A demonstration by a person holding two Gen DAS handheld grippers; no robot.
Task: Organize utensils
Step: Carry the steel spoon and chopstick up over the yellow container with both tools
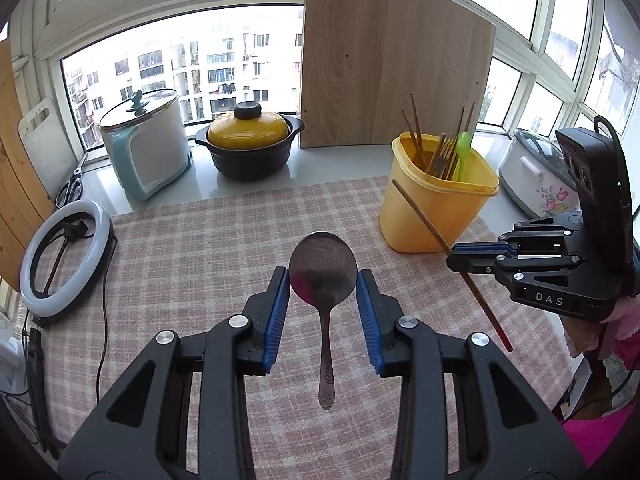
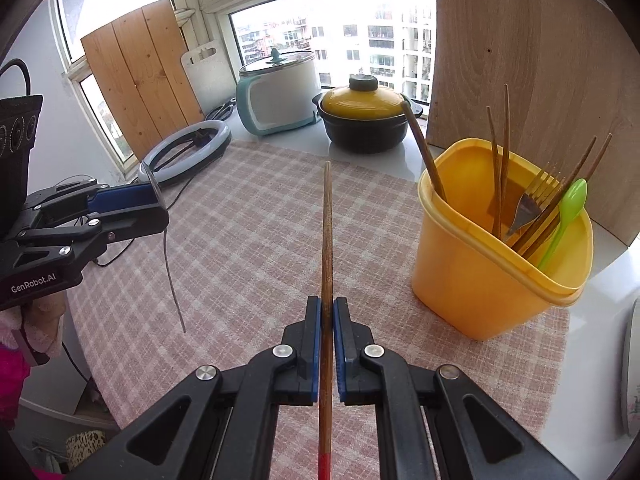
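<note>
Basically two utensils are in the air, both heading for the yellow bin by the look of it. Left gripper, lower centre of its own view, pinches a metal spoon by the edges of its bowl; the handle hangs down free toward the bottom of the frame. Risk: that hold sits on a curved, smooth rim, so the spoon could pivot or slip out and drop onto the checked cloth. A tilt of the hand would likely set the handle swinging.

Right gripper, bottom centre of the right wrist view, is clamped tight on a wooden chopstick at about mid-length, with the tip pointing up the frame and the red end at the bottom edge. Long lever on either side of the pads, so it may rotate in the grip.

Bin is at the right of both views, standing on the cloth, already holding chopsticks, a fork and a green spoon. These stick up well above the rim and fan out. They stand in the way: an incoming tip could catch on them or knock one out. Both grippers converging on one opening could also collide.

Around, left to right in the left wrist view: ring light with cable at left edge, white-and-teal cooker, yellow-lidded pot, wooden board leaning behind the bin. None block the path.
</note>
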